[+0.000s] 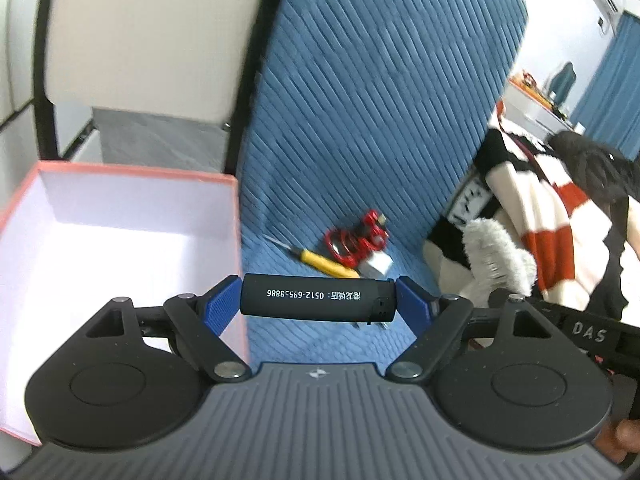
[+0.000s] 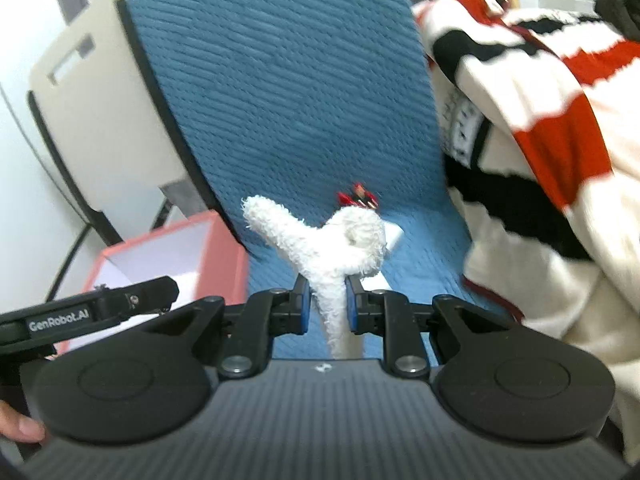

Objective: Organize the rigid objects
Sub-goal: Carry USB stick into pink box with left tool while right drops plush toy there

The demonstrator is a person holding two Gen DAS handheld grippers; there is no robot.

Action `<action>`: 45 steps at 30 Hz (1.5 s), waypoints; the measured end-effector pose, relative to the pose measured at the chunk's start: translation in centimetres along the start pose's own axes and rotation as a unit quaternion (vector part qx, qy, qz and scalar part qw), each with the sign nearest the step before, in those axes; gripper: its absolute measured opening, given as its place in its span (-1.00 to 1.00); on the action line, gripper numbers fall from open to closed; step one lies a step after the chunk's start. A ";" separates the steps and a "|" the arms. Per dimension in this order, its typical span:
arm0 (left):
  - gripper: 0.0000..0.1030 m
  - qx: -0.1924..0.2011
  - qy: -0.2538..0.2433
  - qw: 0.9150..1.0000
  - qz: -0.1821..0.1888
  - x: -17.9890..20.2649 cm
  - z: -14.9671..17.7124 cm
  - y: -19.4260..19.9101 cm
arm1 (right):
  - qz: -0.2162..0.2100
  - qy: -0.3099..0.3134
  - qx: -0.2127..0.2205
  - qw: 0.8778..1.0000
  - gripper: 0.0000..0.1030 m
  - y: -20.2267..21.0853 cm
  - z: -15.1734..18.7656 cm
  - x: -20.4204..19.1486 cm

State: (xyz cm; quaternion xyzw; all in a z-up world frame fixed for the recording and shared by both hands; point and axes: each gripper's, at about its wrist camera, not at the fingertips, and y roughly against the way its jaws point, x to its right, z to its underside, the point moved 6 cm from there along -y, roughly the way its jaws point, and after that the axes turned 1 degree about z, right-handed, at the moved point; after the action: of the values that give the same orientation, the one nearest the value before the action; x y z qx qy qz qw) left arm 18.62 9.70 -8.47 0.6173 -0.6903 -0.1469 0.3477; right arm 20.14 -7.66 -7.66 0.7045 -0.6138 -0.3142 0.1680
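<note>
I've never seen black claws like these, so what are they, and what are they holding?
They are two grabber tools, one in each of a person's hands, and each has a camera looking along its fingers. In the left camera's picture, the left gripper pinches a black lighter by its two ends. In the right camera's picture, the right gripper squeezes a fluffy white toy. Below them is a blue cushion. On it lie a red clip and a yellow tool. A pink box stands open at the left, and a striped blanket is at the right.
</note>
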 end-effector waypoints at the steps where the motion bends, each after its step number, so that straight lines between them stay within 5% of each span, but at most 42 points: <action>1: 0.66 0.005 0.002 1.000 -0.005 -0.6 -0.6 0.6 | -0.004 0.005 0.004 1.000 -0.58 0.2 -0.4 -0.6; 16: 0.66 0.049 0.045 0.995 -0.068 -10.9 -4.8 7.5 | -0.080 0.073 0.006 0.994 -0.58 -1.1 -2.2 -12.5; 28: 0.66 -0.004 0.088 0.991 -0.097 -19.1 -0.5 5.5 | -0.094 0.105 -0.073 0.987 -0.57 -6.9 4.2 -18.2; 37: 0.66 -0.045 0.105 0.987 -0.110 -21.6 3.1 2.1 | -0.085 0.116 -0.137 0.980 -0.57 -10.8 9.6 -19.5; 45: 0.70 -0.060 0.106 0.985 -0.123 -22.1 4.7 2.2 | -0.092 0.111 -0.152 0.978 -0.51 -11.0 10.7 -19.2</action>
State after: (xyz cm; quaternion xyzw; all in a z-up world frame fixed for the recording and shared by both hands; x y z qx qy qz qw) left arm 13.75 30.16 -17.02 0.6873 -0.5586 -0.1632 0.4347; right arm 20.59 14.64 -17.95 0.7547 -0.4686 -0.3381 0.3107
